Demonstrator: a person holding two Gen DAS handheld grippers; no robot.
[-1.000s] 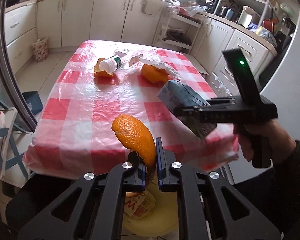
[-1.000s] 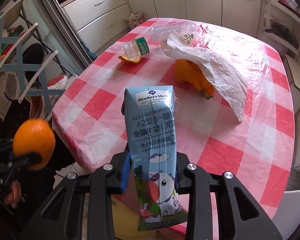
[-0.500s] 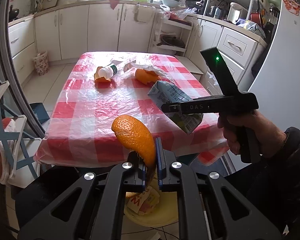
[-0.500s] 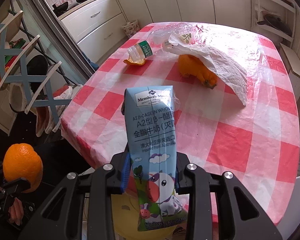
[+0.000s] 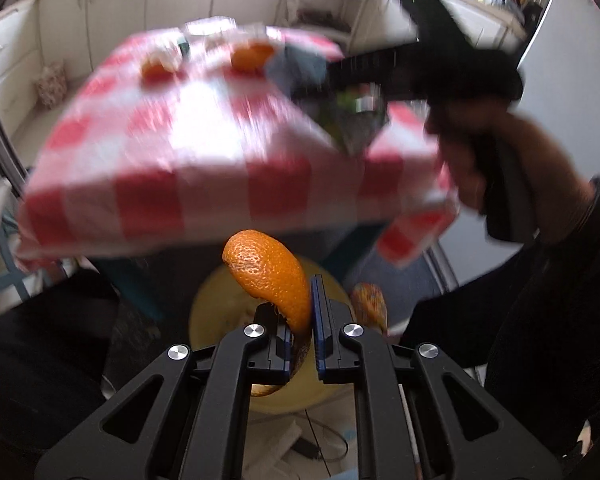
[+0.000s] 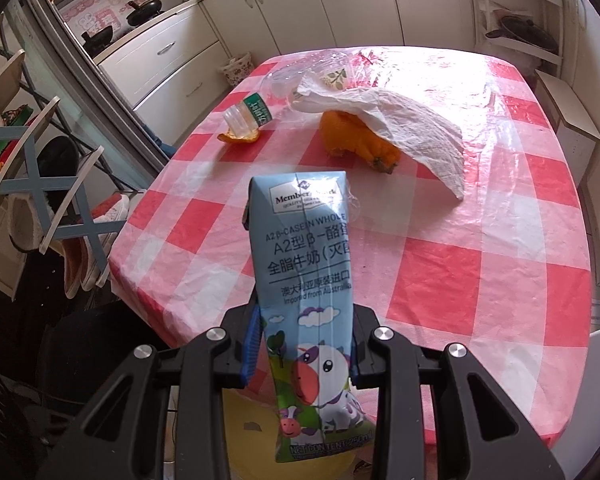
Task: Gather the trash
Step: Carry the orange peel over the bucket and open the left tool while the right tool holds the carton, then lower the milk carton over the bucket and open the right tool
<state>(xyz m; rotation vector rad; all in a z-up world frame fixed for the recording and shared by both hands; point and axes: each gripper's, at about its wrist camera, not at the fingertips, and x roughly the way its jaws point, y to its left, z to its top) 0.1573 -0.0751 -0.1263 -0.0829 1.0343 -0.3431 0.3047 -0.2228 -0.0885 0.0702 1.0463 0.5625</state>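
My left gripper is shut on a curled orange peel, held below the table's near edge and over a yellow bin on the floor. My right gripper is shut on a blue milk carton with a cartoon cow, above the table's front edge, with the yellow bin beneath it. In the blurred left wrist view the carton and the person's hand show at the upper right. On the checked tablecloth lie a small bottle, a peel scrap, a larger orange peel and a paper towel.
A shoe rack stands left of the table. White kitchen cabinets run along the far wall, with a small patterned basket on the floor. A dark mat lies left of the bin, and a cable runs on the floor.
My left gripper has sunk with the orange peel from table height to below the table edge, over the yellow bin. The right gripper has kept nearly still with the carton.
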